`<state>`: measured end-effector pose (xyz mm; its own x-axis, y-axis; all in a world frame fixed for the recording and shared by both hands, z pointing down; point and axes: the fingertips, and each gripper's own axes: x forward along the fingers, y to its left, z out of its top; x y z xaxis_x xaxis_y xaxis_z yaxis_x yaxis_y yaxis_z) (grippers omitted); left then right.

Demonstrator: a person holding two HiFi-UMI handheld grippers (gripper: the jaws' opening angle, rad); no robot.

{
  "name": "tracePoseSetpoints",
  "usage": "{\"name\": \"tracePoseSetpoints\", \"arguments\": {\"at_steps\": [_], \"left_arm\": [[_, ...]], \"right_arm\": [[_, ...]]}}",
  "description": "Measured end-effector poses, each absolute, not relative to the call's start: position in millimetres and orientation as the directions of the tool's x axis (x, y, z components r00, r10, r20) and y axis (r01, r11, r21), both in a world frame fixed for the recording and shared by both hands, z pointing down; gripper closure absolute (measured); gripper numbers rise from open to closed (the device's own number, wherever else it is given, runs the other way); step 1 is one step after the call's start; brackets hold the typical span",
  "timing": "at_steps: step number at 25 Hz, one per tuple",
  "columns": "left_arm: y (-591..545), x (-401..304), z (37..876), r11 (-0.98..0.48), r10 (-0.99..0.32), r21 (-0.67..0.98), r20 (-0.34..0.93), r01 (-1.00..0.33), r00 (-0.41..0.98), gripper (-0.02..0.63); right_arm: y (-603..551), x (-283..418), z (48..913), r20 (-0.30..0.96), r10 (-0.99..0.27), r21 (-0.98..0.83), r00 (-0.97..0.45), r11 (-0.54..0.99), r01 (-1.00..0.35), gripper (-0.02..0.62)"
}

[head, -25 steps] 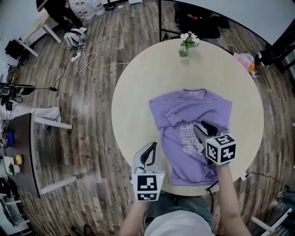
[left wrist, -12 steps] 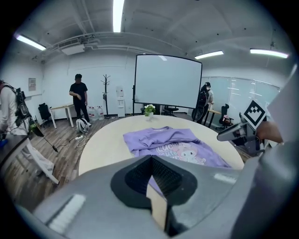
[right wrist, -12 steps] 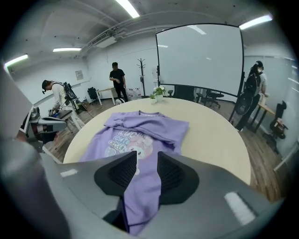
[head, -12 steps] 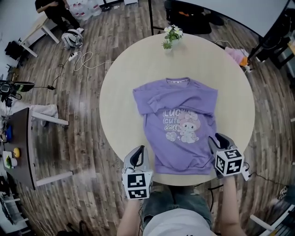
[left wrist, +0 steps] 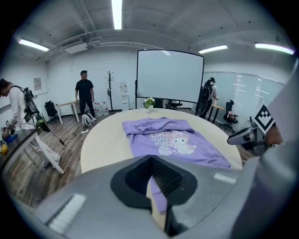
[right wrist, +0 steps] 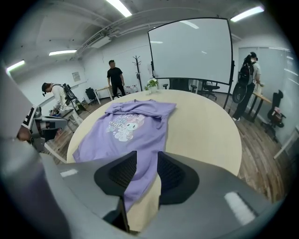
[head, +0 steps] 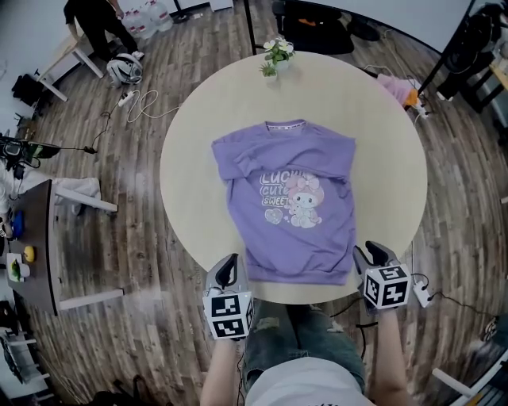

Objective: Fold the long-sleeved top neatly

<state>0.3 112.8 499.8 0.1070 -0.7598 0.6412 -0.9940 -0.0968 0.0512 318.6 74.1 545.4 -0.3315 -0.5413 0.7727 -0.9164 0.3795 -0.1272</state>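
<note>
Two sets of jaws: on the right gripper [right wrist: 146,155] they stand part open, with a hem [right wrist: 139,186] corner showing in the gap, not pinched. On the left gripper [left wrist: 150,161] the tips meet on nothing. Both sit at the near edge of the table [head: 381,158]. The top [head: 294,202] lies flat there, hem at that edge, collar [head: 284,124] toward the far edge. Each hem corner is just beside one gripper, so neither looks nearer.

Wood-plank floor [head: 151,246], big projection screen [left wrist: 169,76], ceiling strip lights [left wrist: 117,14].
</note>
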Motion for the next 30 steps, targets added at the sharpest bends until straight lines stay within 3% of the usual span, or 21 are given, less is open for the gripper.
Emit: {"name": "tracePoseSetpoints", "arguments": {"at_steps": [13,16,23,30], "left_arm": [[152.9,6.2,545.3,-0.024,-0.678,0.086,0.731,-0.996,0.080,0.605],[157.3,7.0,558.1,-0.021,-0.649,0.109,0.754,-0.994,0.096,0.549],[154.8,5.4,590.5,-0.026,-0.591,0.158,0.794,-0.987,0.143,0.500],[149.4,13.9,609.0,-0.043,-0.542,0.188,0.820,-0.981,0.181,0.493]], "right_arm": [[148.9,316.9,593.7,0.819,-0.406,-0.261,-0.405,0.365,-0.894,0.425],[154.6,311.1,601.5,0.823,-0.385,-0.287,-0.417,0.352,-0.891,0.413],[159.8,299.7,619.6,0.847,-0.352,-0.291,-0.399,0.321,-0.901,0.405],[161.1,301.9,622.2,0.876,-0.362,-0.225,-0.318,0.276,-0.934,0.417]]}}
